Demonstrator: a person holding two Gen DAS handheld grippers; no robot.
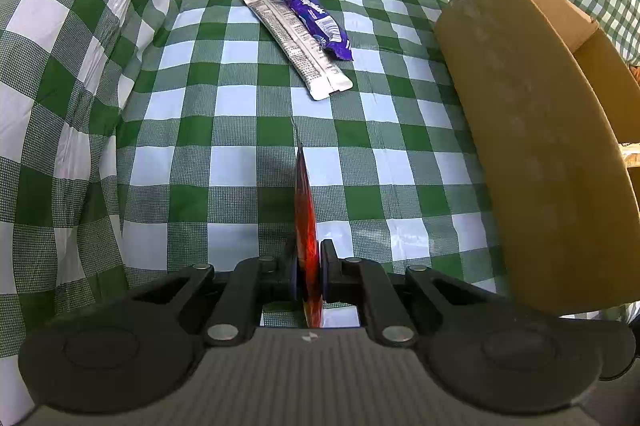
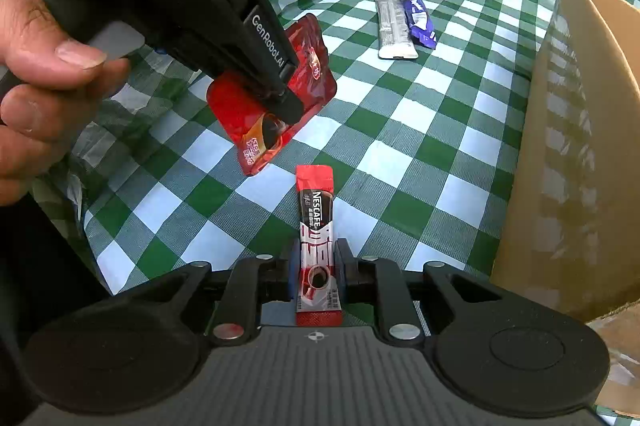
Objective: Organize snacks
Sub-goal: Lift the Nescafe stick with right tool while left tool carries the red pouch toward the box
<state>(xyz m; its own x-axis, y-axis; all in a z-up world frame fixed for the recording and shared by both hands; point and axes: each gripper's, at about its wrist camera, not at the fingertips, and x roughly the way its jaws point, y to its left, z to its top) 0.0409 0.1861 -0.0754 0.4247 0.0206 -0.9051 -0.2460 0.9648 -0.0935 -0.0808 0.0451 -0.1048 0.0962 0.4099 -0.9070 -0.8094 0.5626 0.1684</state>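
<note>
Left claw (image 1: 308, 278) clamps flat red foil sachet (image 1: 306, 226); right claw (image 2: 316, 274) clamps red Nescafe stick (image 2: 316, 226). Keep grips firm; carry both over brown cardboard box (image 2: 576, 146) wall before release.

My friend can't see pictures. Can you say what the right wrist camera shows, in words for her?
The right gripper pinches a slim red Nescafe coffee stick above a green-and-white checked cloth. A hand holds the left gripper, clamped on a flat red foil sachet. A silver packet and purple wrapper lie farther back, beside a brown cardboard box.
</note>
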